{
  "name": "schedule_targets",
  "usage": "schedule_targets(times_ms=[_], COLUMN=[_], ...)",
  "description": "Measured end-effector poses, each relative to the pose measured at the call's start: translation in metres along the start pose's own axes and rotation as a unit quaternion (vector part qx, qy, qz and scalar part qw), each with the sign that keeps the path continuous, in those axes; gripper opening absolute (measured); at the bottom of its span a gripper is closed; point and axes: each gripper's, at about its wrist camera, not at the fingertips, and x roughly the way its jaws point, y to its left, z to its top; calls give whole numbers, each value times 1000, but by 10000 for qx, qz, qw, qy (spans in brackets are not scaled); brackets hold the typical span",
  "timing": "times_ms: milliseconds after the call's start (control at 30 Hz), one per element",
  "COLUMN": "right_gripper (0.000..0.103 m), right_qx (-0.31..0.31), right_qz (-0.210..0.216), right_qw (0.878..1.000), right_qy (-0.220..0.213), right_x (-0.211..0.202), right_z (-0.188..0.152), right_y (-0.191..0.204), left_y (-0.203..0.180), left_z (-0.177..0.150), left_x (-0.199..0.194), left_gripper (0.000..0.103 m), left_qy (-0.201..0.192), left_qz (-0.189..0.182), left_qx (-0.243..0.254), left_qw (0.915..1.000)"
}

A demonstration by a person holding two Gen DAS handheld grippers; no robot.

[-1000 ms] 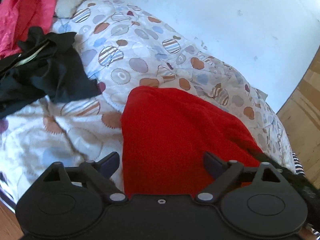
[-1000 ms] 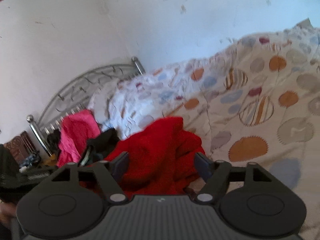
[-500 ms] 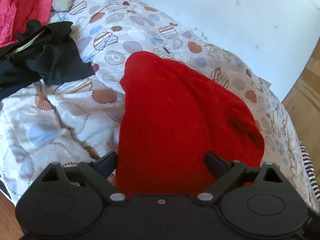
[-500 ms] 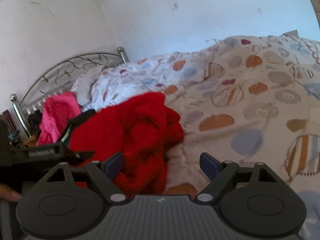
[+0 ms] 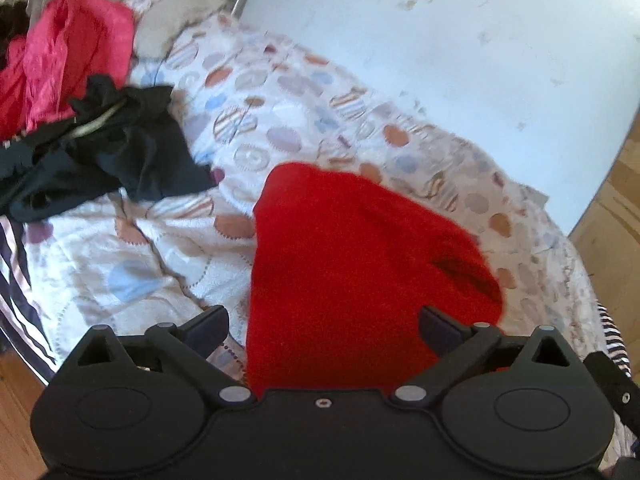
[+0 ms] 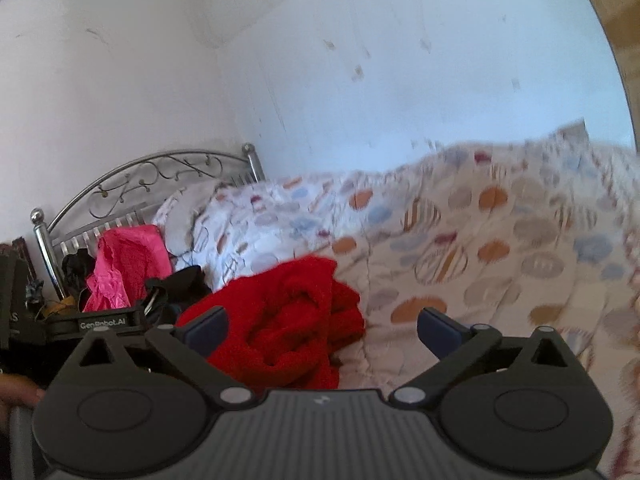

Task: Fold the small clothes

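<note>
A red fleece garment (image 5: 352, 264) lies in a folded heap on the patterned quilt (image 5: 304, 92), near the bed's front edge. My left gripper (image 5: 322, 320) hovers over its near end with the jaws opening wide; the cloth shows between the fingers but neither pad presses on it. In the right wrist view the same red garment (image 6: 288, 320) sits bunched, low and left. My right gripper (image 6: 320, 322) is pulled back from it, jaws opening, with nothing held. The left gripper's body (image 6: 104, 322) shows at the left there.
A black garment (image 5: 120, 152) and a pink one (image 5: 68, 52) lie in a pile toward the metal headboard (image 6: 132, 184), beside a pillow (image 5: 172, 20). A white wall runs along the bed's far side. Wood floor (image 5: 612, 220) lies past the foot.
Both grippers have drawn back from the red garment, so more of it shows. The right gripper's jaws have widened and swung right, leaving the cloth on the quilt.
</note>
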Motion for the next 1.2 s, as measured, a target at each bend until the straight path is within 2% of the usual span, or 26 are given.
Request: schedule_targets(times_ms=[200, 333, 500, 700, 900, 1067, 1200], right_gripper=[103, 103, 103, 103, 103, 103, 103], right_qx=[-239, -380, -647, -967, -1080, -1359, -1342], right_qz=[-108, -196, -326, -506, -663, -695, -779], right_qw=[9991, 9975, 9943, 9900, 9877, 9841, 9844], right_qy=[-345, -568, -782, -896, -915, -912, -824], right_x=[-51, -85, -125, -165, -195, -199, -195], right_z=[6, 6, -2, -19, -41, -56, -67], right_y=[12, 21, 36, 58, 77, 90, 92], left_y=[-8, -14, -17, -10, 6, 17, 24], left_z=[-11, -23, -45, -76, -103, -121, -129], left_x=[-62, -102, -145, -180, -206, -214, -215], left_gripper=[102, 102, 102, 102, 102, 102, 102], left_qy=[-547, -873, -1120, -1241, -1269, -1334, -1305], left_qz=[-102, -93, -106, -146, -146, 113, 247], left_qx=[224, 563, 910, 1082, 1000, 1086, 1150], left_qw=[9982, 9945, 9895, 9862, 9868, 9850, 9844])
